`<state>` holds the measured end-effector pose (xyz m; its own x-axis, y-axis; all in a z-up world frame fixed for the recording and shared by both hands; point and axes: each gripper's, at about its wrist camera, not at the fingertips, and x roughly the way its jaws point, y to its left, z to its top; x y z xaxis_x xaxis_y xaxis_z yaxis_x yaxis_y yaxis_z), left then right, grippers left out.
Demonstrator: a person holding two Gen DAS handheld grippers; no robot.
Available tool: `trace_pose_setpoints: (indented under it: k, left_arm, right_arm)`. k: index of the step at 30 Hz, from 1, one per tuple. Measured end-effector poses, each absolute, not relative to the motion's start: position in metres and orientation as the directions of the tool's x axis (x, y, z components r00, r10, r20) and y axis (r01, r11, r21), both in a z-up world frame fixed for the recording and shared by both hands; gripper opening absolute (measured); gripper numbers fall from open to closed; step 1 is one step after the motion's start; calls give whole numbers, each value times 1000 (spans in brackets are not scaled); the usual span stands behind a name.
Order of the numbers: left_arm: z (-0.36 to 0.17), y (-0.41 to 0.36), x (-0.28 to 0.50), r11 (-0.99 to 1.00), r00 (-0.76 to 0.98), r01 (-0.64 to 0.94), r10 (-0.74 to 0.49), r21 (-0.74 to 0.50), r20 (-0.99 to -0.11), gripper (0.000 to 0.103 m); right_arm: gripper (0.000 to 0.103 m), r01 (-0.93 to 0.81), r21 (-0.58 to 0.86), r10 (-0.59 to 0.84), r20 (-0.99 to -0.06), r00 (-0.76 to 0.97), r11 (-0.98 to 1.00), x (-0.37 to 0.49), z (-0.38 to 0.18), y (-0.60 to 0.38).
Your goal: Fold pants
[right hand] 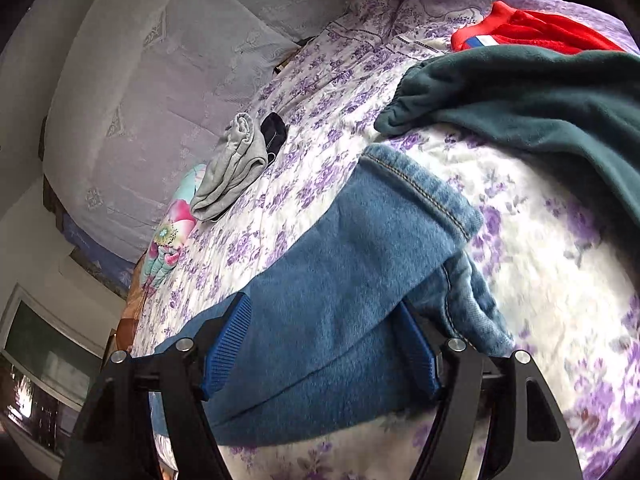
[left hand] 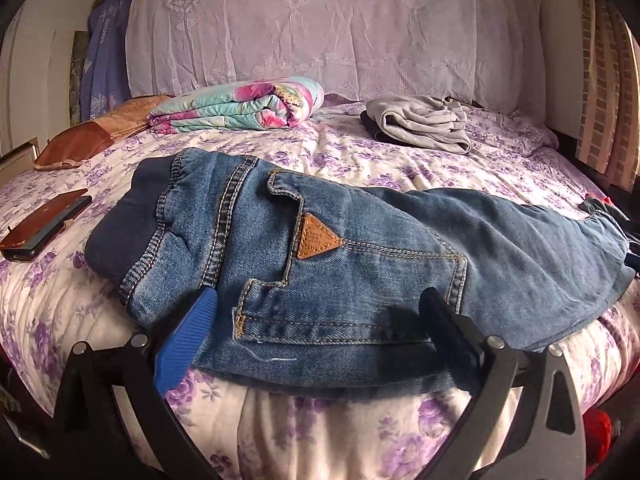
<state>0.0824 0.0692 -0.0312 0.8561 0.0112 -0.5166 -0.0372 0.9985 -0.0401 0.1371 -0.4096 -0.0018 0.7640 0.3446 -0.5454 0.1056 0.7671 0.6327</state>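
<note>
Both grippers, left gripper (left hand: pixel 316 300) and right gripper (right hand: pixel 324 312), hold jaws spread wide, straddling the jeans (left hand: pixel 360 240) on the bed (left hand: pixel 60 300), gripping nothing.

Blue jeans (left hand: pixel 360 248) lie folded lengthwise near the bed's (left hand: pixel 400 160) front edge, the left gripper (left hand: pixel 320 300) spread wide over them.

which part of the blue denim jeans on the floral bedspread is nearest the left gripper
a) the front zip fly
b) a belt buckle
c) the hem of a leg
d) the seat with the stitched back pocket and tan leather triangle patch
d: in the left wrist view the open left gripper straddles the near edge of the blue denim jeans right by the back pocket, whose tan leather triangle patch sits just beyond the fingers.
</note>
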Motion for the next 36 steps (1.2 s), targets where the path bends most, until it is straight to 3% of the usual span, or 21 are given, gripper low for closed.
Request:
trace_pose_setpoints:
  k: [1,2,3,8,11,14,16,17,22,26,28,30,32,34,36]
  left_arm:
    - [-31,70,82,998,856,-35,8,-43,-517,98]
    - [-31,70,82,998,856,-34,6,-45,-517,98]
    - [-31,70,82,998,856,-32,3,-46,-517,98]
    - [-29,74,81,997,856,-22,-17,-68,-516,98]
    - [-28,79,81,995,854,-12,-41,-98,-518,98]
    - [-25,85,81,990,848,3,-76,-139,-524,98]
    - [-23,89,80,987,842,11,-95,-159,-531,98]
    - [-22,91,79,986,839,11,-101,-168,-535,98]
    - [-8,108,68,940,841,28,-206,-339,-501,98]
    - [-3,107,64,889,827,88,-317,-450,-464,98]
    - [-6,95,67,905,813,96,-312,-414,-492,98]
    - [-12,80,70,954,812,66,-221,-292,-540,98]
    - [-19,59,74,993,803,40,-97,-108,-588,98]
    - [-24,44,74,999,804,10,14,36,-594,98]
    - [-23,43,74,999,810,-4,27,42,-586,98]
  right_arm:
    - [46,110,629,327,-536,779,770,137,-1,-412]
    - [14,102,628,314,-516,797,772,133,0,-413]
    - [6,76,639,332,-495,803,766,128,3,-414]
    - [6,-16,641,362,-412,836,768,76,26,-410]
    - [6,11,610,341,-457,821,792,62,20,-413]
    - [8,121,599,311,-565,764,791,78,-16,-431]
    - [9,112,672,360,-521,774,732,76,-21,-441]
    - [15,113,668,347,-516,783,736,72,-15,-442]
    - [35,107,417,107,-458,882,903,40,45,-410]
    - [61,-90,197,172,-446,878,976,50,66,-327]
    - [69,-202,63,208,-475,855,977,64,59,-273]
    - [75,-275,-41,212,-529,821,961,83,40,-227]
    - [84,-373,-46,230,-715,660,927,110,-1,-185]
    - [85,-356,-116,188,-678,711,927,105,-8,-172]
    - [84,-391,-57,240,-704,668,919,110,8,-174]
